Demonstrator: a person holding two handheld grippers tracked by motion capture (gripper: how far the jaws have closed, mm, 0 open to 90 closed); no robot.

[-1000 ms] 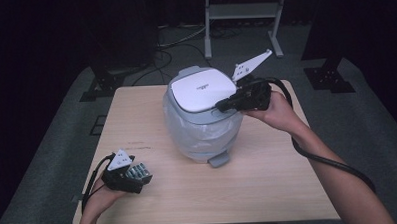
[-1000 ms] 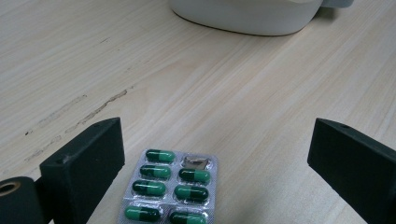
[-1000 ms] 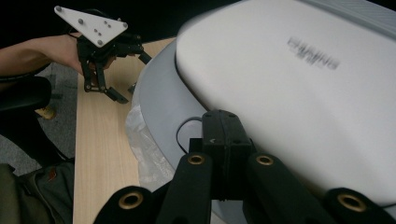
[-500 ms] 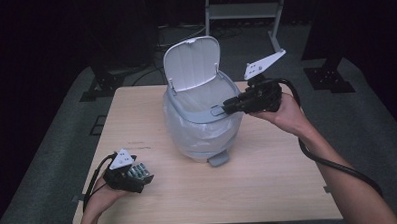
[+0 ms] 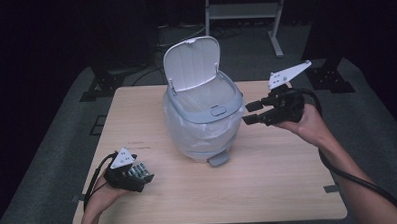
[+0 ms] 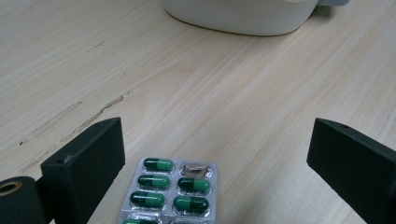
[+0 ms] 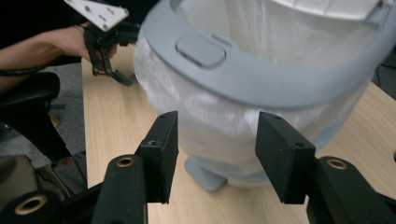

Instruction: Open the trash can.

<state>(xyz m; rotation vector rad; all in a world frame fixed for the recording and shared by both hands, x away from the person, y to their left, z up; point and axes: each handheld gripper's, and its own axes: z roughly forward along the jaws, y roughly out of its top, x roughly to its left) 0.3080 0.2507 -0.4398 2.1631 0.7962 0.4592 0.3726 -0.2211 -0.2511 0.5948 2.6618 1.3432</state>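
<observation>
The blister pack (image 6: pixel 172 192) of green capsules lies flat on the tabletop (image 5: pixel 269 189) between the left claw's (image 5: pixel 138 175) parted jaws; light, thin, crushable foil, so grip its edges; right claw (image 5: pixel 251 112), jaws just opening, empty beside the lid-up bin (image 5: pixel 203 119).

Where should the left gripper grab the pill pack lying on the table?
Across its two long edges. The pill pack lies flat between the open left gripper, so close on those thin foil edges from above, jaws low against the table.
</observation>
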